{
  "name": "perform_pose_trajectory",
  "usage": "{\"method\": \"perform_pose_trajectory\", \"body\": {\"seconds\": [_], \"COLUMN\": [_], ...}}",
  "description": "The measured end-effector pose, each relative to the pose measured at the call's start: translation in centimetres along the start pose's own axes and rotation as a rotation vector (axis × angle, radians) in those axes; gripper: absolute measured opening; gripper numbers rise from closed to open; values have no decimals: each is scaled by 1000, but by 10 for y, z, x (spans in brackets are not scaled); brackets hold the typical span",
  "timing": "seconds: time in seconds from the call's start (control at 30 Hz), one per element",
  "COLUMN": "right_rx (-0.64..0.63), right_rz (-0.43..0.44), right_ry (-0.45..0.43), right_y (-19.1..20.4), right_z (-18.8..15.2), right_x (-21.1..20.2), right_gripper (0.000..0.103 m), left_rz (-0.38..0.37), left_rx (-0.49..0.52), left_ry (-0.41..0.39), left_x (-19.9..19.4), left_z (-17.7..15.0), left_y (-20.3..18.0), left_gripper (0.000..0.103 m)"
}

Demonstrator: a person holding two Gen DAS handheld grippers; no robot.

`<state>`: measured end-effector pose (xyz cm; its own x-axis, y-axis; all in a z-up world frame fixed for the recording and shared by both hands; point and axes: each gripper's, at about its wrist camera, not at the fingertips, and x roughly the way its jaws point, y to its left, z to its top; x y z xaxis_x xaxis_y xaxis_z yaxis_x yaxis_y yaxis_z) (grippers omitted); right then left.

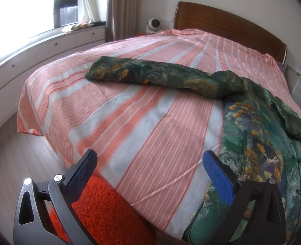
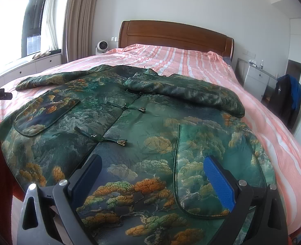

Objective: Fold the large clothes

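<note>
Blue-padded, the left gripper (image 1: 150, 169) and right gripper (image 2: 152, 175) both gaped wide, holding nothing, above the green brocade jacket (image 2: 130, 126).

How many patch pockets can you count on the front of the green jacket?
2: one pocket on the jacket front's left side, another pocket lower right, near the camera. Others may be hidden.

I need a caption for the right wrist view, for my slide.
Open right gripper above a green patterned jacket on a striped bed.
</note>
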<state>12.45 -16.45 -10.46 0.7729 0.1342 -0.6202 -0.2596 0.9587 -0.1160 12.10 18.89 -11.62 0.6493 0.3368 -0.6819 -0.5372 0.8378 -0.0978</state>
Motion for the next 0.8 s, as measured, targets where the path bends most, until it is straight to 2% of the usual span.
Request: {"method": "perform_pose_trajectory", "body": {"seconds": [0.8], "right_rx": [1], "right_rz": [4], "right_ry": [-12], "right_y": [-1], "right_z": [2], "right_x": [-6], "right_gripper": [99], "left_rz": [0], "left_rx": [0], "left_ry": [-4], "left_x": [0], "left_z": [-1], "left_y": [1], "left_gripper": [103]}}
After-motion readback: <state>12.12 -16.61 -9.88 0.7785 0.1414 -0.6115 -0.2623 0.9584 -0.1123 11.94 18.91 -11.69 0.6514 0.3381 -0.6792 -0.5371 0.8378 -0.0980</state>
